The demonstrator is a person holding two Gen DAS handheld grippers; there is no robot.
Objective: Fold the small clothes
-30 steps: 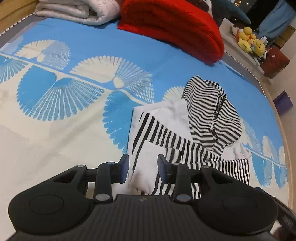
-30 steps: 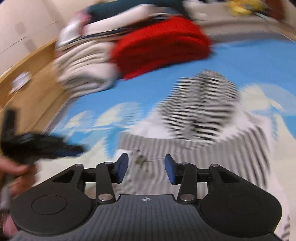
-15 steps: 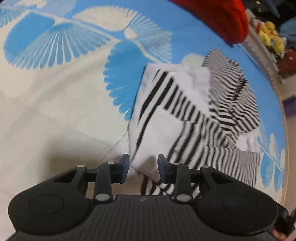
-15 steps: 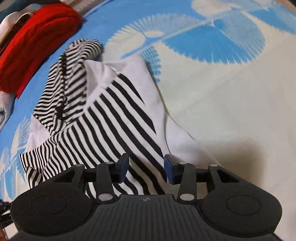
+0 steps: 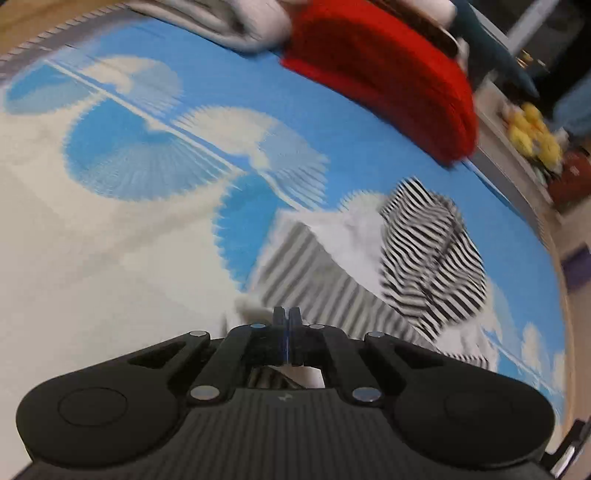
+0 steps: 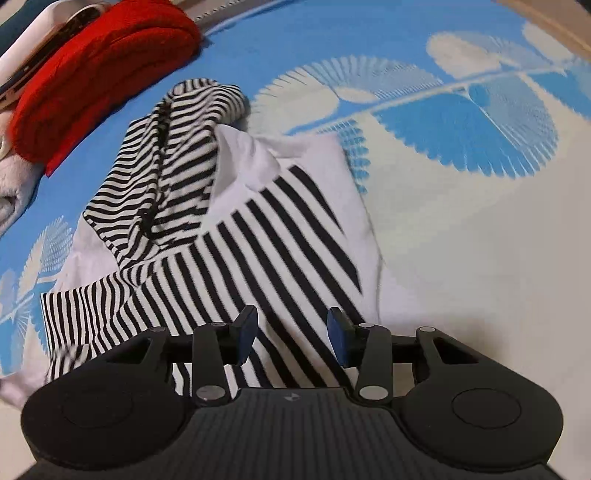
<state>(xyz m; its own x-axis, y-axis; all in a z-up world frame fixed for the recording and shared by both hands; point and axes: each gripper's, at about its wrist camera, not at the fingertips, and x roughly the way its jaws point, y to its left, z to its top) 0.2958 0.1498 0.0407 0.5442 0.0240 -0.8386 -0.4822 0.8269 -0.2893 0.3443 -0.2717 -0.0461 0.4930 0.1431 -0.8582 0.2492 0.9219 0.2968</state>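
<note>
A small black-and-white striped hooded top (image 6: 236, 236) lies partly folded on the blue and cream patterned bedspread (image 6: 461, 240). Its hood (image 6: 177, 147) points toward the far side. In the left wrist view the top (image 5: 369, 280) is blurred. My left gripper (image 5: 287, 318) is shut on the top's near hem edge. My right gripper (image 6: 291, 332) is open, low over the striped near edge of the top, with cloth between and under its fingers.
A folded red blanket (image 5: 388, 74) and pale folded bedding (image 5: 229, 22) lie at the far side of the bed. Yellow toys (image 5: 532, 133) sit on a ledge beyond the bed's right edge (image 5: 554, 258). The red blanket also shows in the right wrist view (image 6: 99, 74).
My left gripper has shut on the top's near edge and lifted, so its view swung up. My right gripper came down over the top and stays open.
</note>
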